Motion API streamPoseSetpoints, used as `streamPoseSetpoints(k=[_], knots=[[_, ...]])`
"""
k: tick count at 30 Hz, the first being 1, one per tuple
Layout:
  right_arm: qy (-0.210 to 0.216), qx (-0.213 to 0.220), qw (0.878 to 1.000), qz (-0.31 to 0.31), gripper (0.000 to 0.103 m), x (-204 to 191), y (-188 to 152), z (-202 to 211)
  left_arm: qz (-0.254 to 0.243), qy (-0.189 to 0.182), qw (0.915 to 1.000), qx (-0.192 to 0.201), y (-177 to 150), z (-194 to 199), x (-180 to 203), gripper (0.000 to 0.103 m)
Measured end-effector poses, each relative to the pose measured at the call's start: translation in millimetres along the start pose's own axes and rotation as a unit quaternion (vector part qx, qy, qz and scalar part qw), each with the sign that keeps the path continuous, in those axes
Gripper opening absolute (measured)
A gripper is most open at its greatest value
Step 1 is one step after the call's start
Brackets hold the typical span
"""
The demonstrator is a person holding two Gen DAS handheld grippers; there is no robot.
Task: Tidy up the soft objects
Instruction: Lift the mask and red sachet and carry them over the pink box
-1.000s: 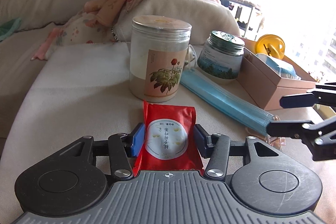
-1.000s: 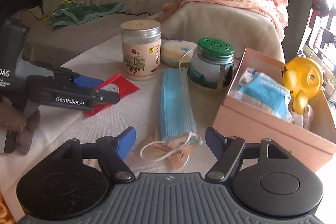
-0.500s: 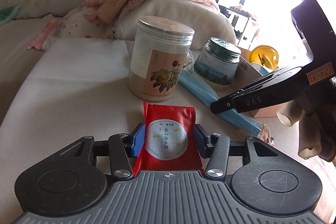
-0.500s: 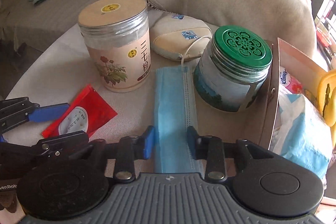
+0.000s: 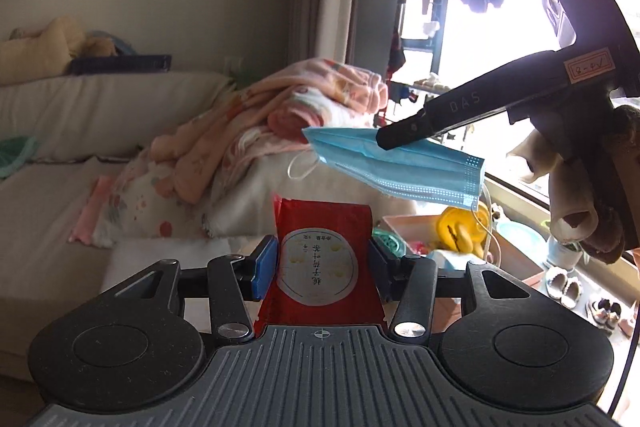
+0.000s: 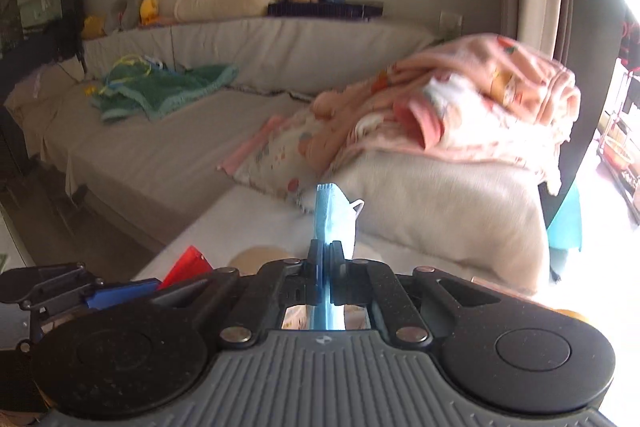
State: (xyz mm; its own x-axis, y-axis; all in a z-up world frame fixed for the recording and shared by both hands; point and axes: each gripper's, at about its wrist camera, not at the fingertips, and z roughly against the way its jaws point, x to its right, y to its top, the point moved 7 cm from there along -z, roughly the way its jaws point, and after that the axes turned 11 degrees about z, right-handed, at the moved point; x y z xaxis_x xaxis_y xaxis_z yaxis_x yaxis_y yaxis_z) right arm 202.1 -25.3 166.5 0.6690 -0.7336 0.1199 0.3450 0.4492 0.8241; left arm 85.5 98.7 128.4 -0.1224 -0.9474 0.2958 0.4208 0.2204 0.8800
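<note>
My left gripper [image 5: 322, 261] is shut on a red sachet [image 5: 322, 259] with a white round label and holds it up in the air. My right gripper [image 6: 326, 259] is shut on a blue face mask [image 6: 332, 223], seen edge-on between its closed jaws. In the left wrist view the right gripper [image 5: 384, 141] shows at upper right, holding the mask [image 5: 400, 163], which hangs level above the sachet with an ear loop dangling. The sachet's red corner [image 6: 188, 261] and the left gripper [image 6: 116, 297] show at lower left in the right wrist view.
A pink open box [image 5: 516, 259] with a yellow toy [image 5: 460, 227] lies below right. A pink blanket [image 6: 460, 103] is draped over a beige cushion [image 6: 440, 219]. A grey sofa [image 6: 160, 155] with a green towel [image 6: 160, 91] lies behind. The cloth-covered table [image 6: 256, 223] is below.
Both grippers have lifted from the table. The right gripper closed on the blue mask and raised it. The left gripper raised the red sachet; the jars have dropped out of view.
</note>
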Motion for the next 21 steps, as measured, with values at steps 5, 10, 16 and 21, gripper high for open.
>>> streamPoseSetpoints(k=[5, 10, 16, 21], knots=[[-0.039, 0.060, 0.997, -0.005, 0.003, 29, 34, 52, -0.023, -0.021, 0.9995, 0.007, 22, -6, 44, 0.054], [-0.073, 0.104, 0.992, -0.024, 0.003, 65, 35, 105, -0.043, -0.065, 0.9969, -0.012, 27, -28, 97, 0.054], [-0.132, 0.112, 0.983, -0.056, 0.003, 123, 1, 154, -0.054, -0.119, 0.9895, -0.062, 8, -74, 157, 0.054], [-0.173, 0.098, 0.976, -0.091, 0.003, 172, -43, 173, -0.062, -0.148, 0.9811, -0.108, -17, -116, 192, 0.054]])
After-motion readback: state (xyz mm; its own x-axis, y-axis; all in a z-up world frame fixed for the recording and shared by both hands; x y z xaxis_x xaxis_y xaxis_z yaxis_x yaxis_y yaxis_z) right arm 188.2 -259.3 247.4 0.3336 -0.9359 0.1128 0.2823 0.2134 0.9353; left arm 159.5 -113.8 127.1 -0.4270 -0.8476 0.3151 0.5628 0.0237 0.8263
